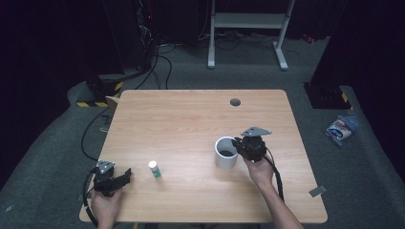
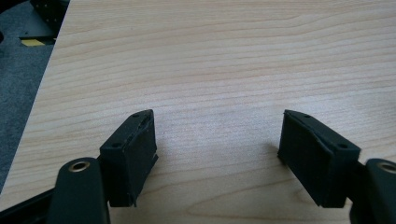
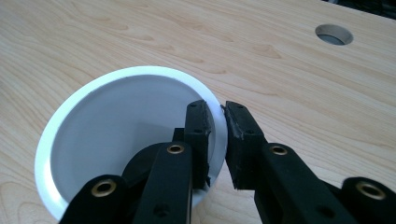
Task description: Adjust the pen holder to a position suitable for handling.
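Dark surroundings and grey carpet frame a light wood-grain table [image 1: 191, 119] with a round cable hole [image 1: 235, 102] near its far edge. Beyond the table stands a white metal frame [image 1: 248, 28], with black cables [image 1: 157, 62] trailing on the floor to the far left. A blue-and-white packet [image 1: 341, 129] lies on the carpet to the right of the table.

A white cup [image 1: 225, 152] stands upright on the right half of the table. The right gripper [image 3: 217, 126], held in the person's right hand [image 1: 260, 169], is applied to the cup's near-right rim: one finger sits inside the cup, the other outside, and the two are pinching the cup wall between them.

A small white cylindrical bottle with a green band [image 1: 154, 169] stands on the table left of the cup, well apart from it.

The left gripper [image 2: 217, 140] rests near the front-left corner of the table, held in the left hand [image 1: 105, 202]. Its fingers are spread wide, with bare table between them.
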`<state>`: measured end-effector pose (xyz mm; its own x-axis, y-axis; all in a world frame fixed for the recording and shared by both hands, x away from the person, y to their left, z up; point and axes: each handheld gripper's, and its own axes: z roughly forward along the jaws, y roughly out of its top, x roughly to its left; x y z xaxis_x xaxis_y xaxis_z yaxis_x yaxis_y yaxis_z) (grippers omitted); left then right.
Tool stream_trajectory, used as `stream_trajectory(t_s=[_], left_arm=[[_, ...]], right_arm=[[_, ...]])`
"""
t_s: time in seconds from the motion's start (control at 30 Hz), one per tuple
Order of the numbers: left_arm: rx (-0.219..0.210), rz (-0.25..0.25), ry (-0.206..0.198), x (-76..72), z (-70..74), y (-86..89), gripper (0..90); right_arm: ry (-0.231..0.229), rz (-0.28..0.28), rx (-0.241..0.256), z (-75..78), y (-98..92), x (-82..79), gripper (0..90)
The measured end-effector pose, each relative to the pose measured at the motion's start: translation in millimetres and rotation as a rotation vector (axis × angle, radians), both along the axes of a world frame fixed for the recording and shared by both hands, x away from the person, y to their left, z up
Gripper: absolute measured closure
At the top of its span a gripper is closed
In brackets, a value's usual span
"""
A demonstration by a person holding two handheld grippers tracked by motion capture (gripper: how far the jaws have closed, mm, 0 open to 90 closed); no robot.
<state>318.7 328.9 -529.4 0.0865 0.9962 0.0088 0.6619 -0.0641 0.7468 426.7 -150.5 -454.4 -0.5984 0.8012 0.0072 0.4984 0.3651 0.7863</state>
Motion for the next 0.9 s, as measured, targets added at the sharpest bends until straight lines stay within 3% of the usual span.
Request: stream_trajectory(t_s=[0.9], left_arm=[[0.0,-0.002,0.0,-0.1,0.1,-0.1,27.9]], right_arm=[[-0.005,0.092,-0.008,-1.7,40.8,-27.4,79.8]])
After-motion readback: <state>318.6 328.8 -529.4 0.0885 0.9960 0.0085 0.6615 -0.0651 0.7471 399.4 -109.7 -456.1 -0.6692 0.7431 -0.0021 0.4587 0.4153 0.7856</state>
